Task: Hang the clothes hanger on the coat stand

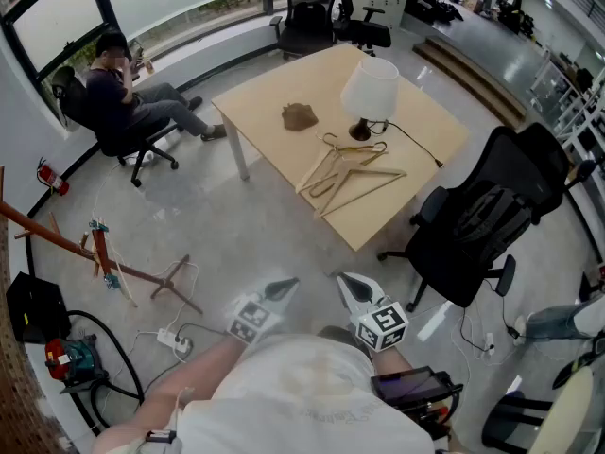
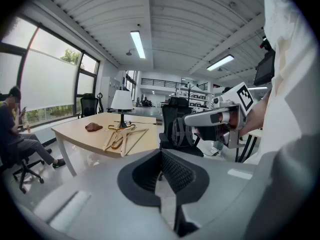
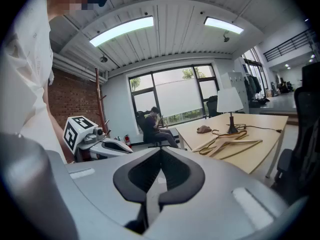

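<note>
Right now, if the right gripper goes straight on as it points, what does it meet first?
Probably the bare grey floor: the shut right gripper tilts slightly down, aimed past the light wooden table's corner toward the seated person in dark clothes. Nothing nearer shows in that line; depth is unclear.

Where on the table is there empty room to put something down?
The table is bare along its left edge, beside the brown lump. More room lies at the right corner, past the lamp and its cable. The middle, with the hangers, is crowded.
</note>
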Motion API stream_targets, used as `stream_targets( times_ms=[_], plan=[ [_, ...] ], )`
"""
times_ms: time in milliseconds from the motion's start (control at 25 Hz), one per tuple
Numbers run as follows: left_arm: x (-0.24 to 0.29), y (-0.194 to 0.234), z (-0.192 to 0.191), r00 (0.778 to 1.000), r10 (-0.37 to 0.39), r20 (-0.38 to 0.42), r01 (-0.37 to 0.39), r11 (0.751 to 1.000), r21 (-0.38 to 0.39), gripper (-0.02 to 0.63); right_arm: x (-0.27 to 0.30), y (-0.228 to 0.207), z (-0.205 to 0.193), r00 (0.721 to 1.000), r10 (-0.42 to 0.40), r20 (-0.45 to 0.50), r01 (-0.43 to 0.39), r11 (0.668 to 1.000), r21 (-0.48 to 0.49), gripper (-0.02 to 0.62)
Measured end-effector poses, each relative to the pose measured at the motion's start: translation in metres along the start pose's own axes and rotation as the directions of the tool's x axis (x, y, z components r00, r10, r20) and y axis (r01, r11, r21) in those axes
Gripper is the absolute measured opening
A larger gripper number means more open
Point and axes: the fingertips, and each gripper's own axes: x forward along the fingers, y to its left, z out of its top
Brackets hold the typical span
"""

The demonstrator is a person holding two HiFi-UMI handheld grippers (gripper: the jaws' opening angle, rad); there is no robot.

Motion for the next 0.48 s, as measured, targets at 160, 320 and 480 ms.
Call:
stream_targets(
  times_ms=[160, 320, 480],
  plan=[
    [0.001, -0.002, -0.005, 1.000, -0.024, -0.009, 0.024, 1.000, 0.008, 0.002, -0.009, -0.003, -0.007, 0.999, -0.043, 0.008, 0.043, 0.999, 0.015, 0.012],
    [0.002, -0.012, -0.008, 0.998, -0.065, -0.024, 0.066, 0.998, 0.021, 0.002, -0.026, -0.006, -0.010, 0.994, -0.095, 0.056, 0.091, 0.993, 0.076, 0.013],
    [0.011, -0.021, -0.006, 0.995, -0.093, -0.037, 0.094, 0.995, 0.040, 0.002, -0.037, -0.014, -0.010, 0.988, -0.131, 0.076, 0.125, 0.989, 0.082, 0.014]
  ],
)
